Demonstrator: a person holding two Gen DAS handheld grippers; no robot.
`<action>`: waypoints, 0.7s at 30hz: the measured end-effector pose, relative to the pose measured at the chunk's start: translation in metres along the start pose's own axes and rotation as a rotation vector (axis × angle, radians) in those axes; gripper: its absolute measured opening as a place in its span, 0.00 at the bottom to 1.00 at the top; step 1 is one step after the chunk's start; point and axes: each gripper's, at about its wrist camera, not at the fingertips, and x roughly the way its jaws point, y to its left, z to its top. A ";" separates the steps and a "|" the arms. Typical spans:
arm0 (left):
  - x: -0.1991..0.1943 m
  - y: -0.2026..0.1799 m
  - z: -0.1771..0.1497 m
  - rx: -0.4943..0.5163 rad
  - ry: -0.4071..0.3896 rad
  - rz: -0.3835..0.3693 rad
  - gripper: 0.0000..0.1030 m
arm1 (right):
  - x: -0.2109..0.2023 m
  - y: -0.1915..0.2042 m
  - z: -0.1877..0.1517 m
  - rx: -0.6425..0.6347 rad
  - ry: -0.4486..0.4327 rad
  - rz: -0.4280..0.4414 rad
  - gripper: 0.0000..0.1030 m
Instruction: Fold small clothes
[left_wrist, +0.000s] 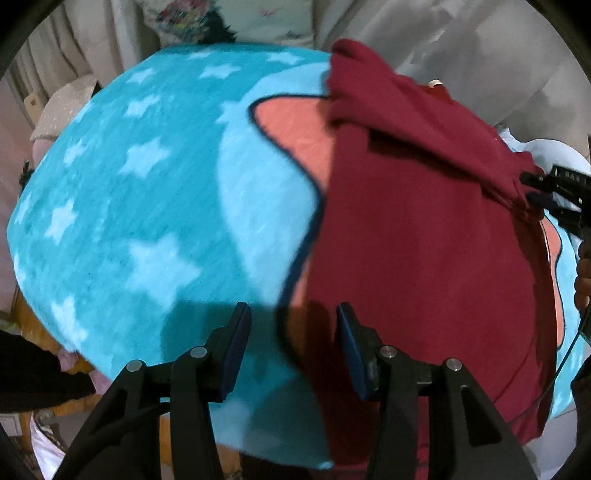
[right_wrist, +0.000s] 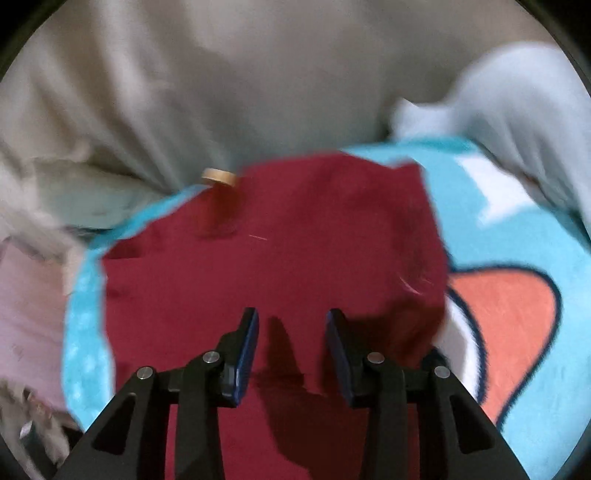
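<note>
A dark red garment (left_wrist: 424, 240) lies on a turquoise blanket with white stars (left_wrist: 147, 184). Its top part is folded over. My left gripper (left_wrist: 293, 314) is open and empty, just above the garment's left edge near its lower corner. My right gripper (right_wrist: 291, 317) is open over the middle of the red garment (right_wrist: 277, 258); nothing is between its jaws. In the left wrist view the right gripper (left_wrist: 532, 192) sits at the far right, touching the folded edge. A tan neck label (right_wrist: 219, 175) shows at the garment's far edge.
The blanket has an orange patch with a dark outline (right_wrist: 506, 325). Beige fabric (right_wrist: 221, 74) rises behind the blanket. A pale blue cloth (right_wrist: 517, 103) lies at the back right. Pink and patterned cloth (right_wrist: 26, 302) lies to the left.
</note>
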 end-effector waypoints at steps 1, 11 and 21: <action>-0.003 0.009 -0.004 -0.018 0.003 -0.017 0.49 | -0.001 -0.008 -0.005 0.036 0.004 0.016 0.40; -0.009 0.038 -0.010 -0.037 0.055 -0.293 0.49 | -0.046 -0.031 -0.135 0.163 0.166 0.178 0.40; -0.008 0.053 -0.035 -0.118 0.104 -0.459 0.49 | -0.145 -0.072 -0.228 0.238 0.080 0.015 0.47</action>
